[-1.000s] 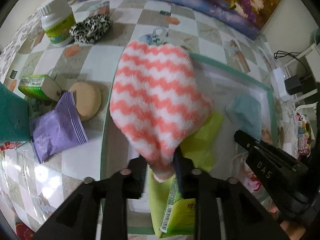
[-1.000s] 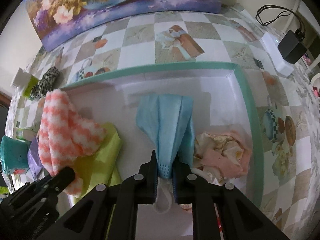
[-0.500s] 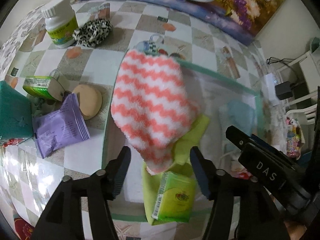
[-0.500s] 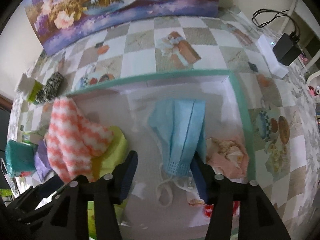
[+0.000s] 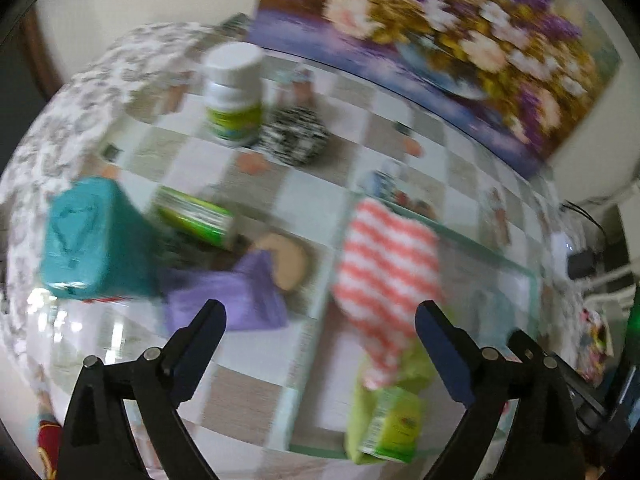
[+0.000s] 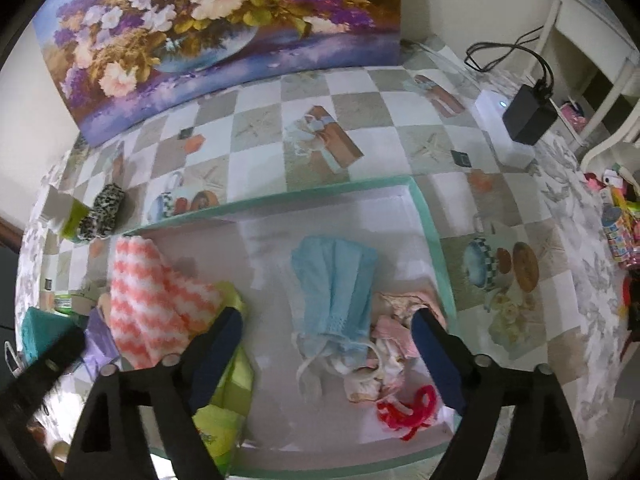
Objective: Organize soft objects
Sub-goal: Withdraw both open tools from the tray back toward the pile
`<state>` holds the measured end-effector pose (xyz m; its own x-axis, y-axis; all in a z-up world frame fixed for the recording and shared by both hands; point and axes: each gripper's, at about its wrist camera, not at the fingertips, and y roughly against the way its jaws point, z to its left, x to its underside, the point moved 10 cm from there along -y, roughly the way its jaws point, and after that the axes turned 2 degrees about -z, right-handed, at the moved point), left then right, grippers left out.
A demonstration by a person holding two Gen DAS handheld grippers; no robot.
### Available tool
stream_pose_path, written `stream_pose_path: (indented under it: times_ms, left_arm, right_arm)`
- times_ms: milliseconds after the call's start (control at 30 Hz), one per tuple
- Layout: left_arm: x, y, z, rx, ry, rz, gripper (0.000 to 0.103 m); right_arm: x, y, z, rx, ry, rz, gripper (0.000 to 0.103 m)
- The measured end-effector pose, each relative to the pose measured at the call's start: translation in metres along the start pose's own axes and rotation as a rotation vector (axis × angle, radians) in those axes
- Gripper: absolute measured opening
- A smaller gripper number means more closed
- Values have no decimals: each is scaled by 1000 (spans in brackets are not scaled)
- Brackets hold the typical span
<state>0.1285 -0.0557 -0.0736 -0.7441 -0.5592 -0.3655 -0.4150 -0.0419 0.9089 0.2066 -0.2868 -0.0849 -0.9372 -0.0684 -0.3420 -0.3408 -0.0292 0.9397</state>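
Both jaws are opening, empty: the left gripper [image 5: 320, 316] over the blurred, apparently purple packet [image 5: 224, 300]; the right gripper [image 6: 328, 320] above the pale blue pleated face mask [image 6: 336, 280], mid-frame in the green-rimmed white tray [image 6: 432, 236], beside the fluffy coral-and-white zigzag cloth [image 6: 152, 292].

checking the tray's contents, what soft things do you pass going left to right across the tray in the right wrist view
striped cloth → yellow-green cloth → blue face mask → pink fabric bundle, all inside the tray
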Motion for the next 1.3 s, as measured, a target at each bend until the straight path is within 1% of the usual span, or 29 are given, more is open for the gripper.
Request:
stream_pose_path:
  times_ms: [33, 100, 267, 367, 567, 667, 767, 933, 1200, 1300]
  left_arm:
    - [-3, 2, 8, -19, 9, -13, 98]
    - [-7, 9, 23, -33, 30, -27, 98]
    - [-13, 12, 41, -42, 69, -25, 98]
    - [-18, 17, 48, -67, 78, -47, 98]
    - [-24, 24, 63, -74, 109, -59, 98]
    - [-26, 27, 70, -80, 119, -59, 98]
    - [-30, 34, 80, -90, 134, -78, 98]
    - [-38, 46, 101, -93, 174, -105, 98]
    - [-47, 69, 148, -123, 234, -160, 98]
    - [-50, 73, 165, -112, 262, -165, 98]
  right_arm:
    - [2, -2, -3, 12, -2, 6, 103]
    - [4, -5, -8, 33, -12, 19, 103]
    - [4, -8, -14, 34, -33, 19, 103]
    - [4, -8, -11, 31, -21, 17, 103]
    - [2, -4, -3, 27, -3, 1, 103]
    - [2, -2, 5, 11, 4, -5, 103]
    - [1, 1, 15, -11, 14, -12, 103]
    - [1, 14, 44, -86, 49, -42, 103]
    - [1, 32, 80, -115, 121, -79, 103]
    - [3, 37, 97, -136, 148, -92, 103]
